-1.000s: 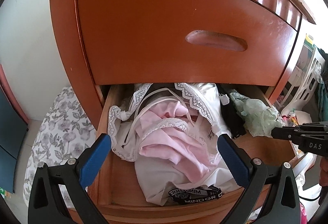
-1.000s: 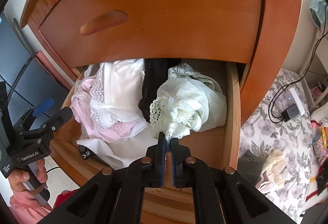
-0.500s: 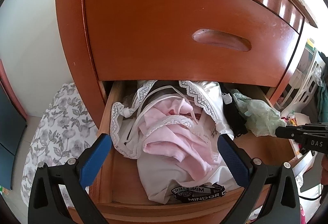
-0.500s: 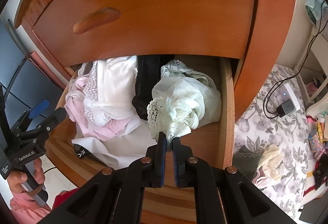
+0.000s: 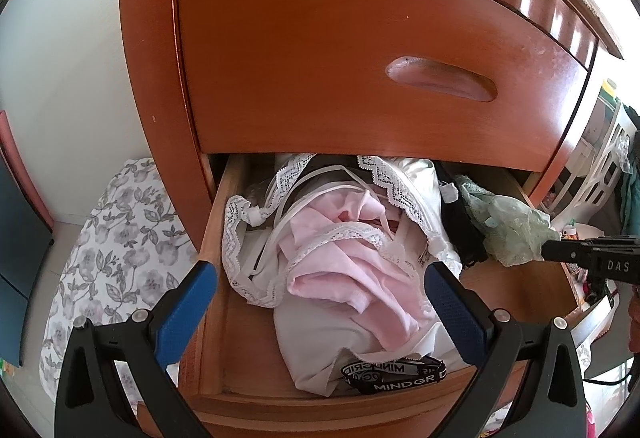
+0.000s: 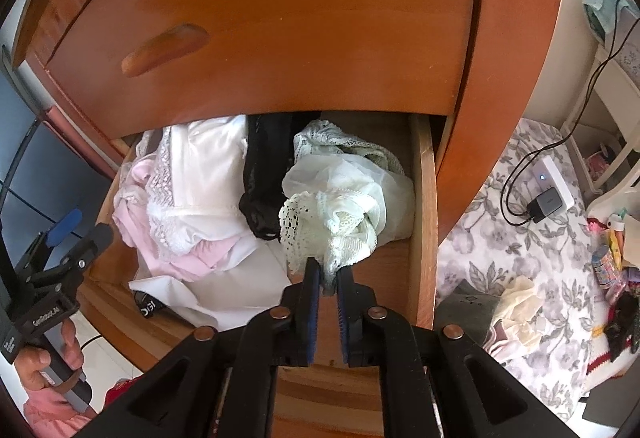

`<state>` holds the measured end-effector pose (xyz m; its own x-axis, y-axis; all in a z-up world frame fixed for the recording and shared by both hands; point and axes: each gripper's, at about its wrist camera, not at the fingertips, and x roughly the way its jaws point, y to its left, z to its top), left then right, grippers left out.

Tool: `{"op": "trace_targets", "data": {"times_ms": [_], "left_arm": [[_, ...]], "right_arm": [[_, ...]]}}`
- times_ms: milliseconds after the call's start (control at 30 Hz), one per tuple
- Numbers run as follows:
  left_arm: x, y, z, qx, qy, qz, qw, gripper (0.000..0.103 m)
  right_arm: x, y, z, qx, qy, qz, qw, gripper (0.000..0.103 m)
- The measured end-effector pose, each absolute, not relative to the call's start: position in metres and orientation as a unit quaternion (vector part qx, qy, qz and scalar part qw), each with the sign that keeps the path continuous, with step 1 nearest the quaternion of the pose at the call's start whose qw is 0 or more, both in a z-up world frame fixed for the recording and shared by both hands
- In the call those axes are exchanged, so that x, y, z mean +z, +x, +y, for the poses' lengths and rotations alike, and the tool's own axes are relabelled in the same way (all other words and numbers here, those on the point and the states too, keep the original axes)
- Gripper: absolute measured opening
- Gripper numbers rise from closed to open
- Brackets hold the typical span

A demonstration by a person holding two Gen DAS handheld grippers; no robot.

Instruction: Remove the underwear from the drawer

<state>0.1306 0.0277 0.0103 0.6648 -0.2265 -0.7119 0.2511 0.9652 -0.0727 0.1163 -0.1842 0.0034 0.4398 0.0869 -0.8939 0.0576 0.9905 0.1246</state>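
Observation:
The open lower drawer (image 5: 216, 278) holds a heap of underwear. Pale green lace underwear (image 6: 344, 205) lies at its right end beside a black garment (image 6: 268, 177). My right gripper (image 6: 326, 274) points down at the green piece; its jaws are opening, a narrow gap shows, and the lace's lower edge hangs between the tips. From the left wrist view that gripper's tip (image 5: 552, 252) touches the green underwear (image 5: 512, 234). My left gripper (image 5: 320, 298) hovers wide open over a pink garment (image 5: 352, 266) and white lace pieces (image 5: 400, 189), gripping nothing.
The closed upper drawer front (image 5: 360, 57) overhangs the back of the open one. A black printed waistband (image 5: 392, 374) lies at the drawer's front rim. Floral cloth (image 6: 520, 238) covers the floor on both sides, with a charger and cable (image 6: 548, 197) to the right.
The right gripper's jaws have parted slightly and come up to the green lace, whose edge now sits between the tips. The left gripper stays wide open over the pink garment.

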Motion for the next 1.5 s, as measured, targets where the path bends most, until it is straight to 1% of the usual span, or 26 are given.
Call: {"op": "trace_targets", "data": {"times_ms": [233,267,500,1133,1500], "left_arm": [[0.01,0.13,0.027,-0.13,0.018,0.389,0.912,0.103],[0.01,0.13,0.027,-0.13,0.018,0.389,0.912,0.103],[0.011,0.129,0.026,-0.132,0.02,0.389,0.912,0.103],[0.013,0.128,0.025,-0.134,0.021,0.388,0.912,0.103],[0.014,0.127,0.026,-0.135,0.021,0.386,0.912,0.103]], "right_arm": [[0.0,0.126,-0.191,0.004,0.074,0.519,0.852,0.01],[-0.001,0.127,-0.191,0.004,0.071,0.516,0.854,0.005],[0.014,0.12,-0.202,0.0,0.098,0.486,0.869,0.004],[0.134,0.07,-0.221,-0.012,0.092,0.329,0.94,0.004],[0.206,0.011,-0.252,-0.091,0.065,0.233,0.966,0.004]]}}
